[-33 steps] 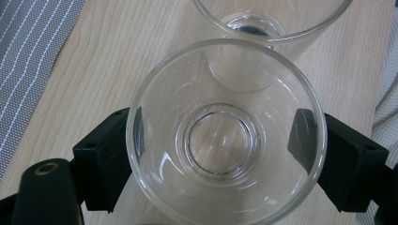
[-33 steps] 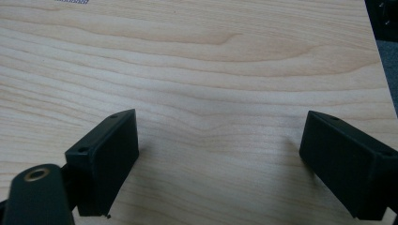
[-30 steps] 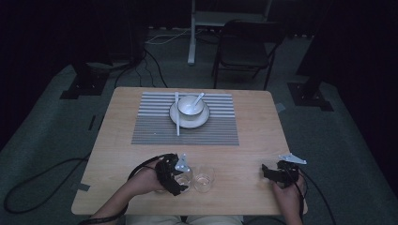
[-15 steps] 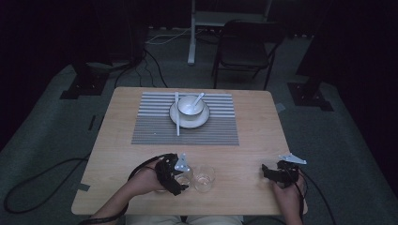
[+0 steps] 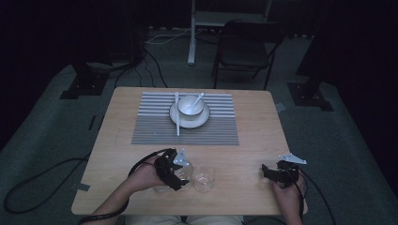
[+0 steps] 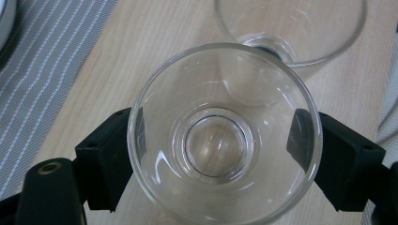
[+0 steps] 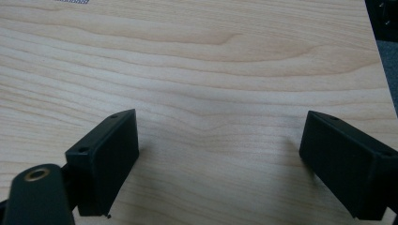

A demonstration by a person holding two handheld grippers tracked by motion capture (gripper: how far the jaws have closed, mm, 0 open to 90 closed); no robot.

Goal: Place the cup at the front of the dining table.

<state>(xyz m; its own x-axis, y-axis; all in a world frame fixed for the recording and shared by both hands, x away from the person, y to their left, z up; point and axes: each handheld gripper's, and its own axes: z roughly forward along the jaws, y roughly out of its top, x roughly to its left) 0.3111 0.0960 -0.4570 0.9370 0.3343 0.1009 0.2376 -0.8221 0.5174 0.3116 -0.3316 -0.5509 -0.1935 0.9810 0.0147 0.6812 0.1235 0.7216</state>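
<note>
High view: the left gripper (image 5: 174, 169) is seen at the near edge of the table (image 5: 141, 108), held in the left hand (image 5: 143, 177). A clear glass (image 5: 184, 172) is clamped between its jaws. A second glass (image 5: 204, 178) stands just beside it, on the side toward the right gripper (image 5: 277, 172). The right gripper is held low over the table's near right corner, well apart from both glasses, with nothing between its jaws. Farther off, beyond both grippers, a striped mat (image 5: 187, 129) is noted, bearing a plate (image 5: 202, 122), a bowl (image 5: 190, 105) with a spoon (image 5: 199, 97) in it, and a chopstick (image 5: 177, 115).

Left gripper view: the glass (image 6: 225, 136) is viewed from above its rim; both black jaws are pressed against its wall, one on each side. The second glass (image 6: 291, 28) lies just ahead, its base close to the held glass; whether they touch cannot be told.

Right gripper view: the jaws are spread wide over bare wood (image 7: 211, 70); nothing is gripped.
</note>
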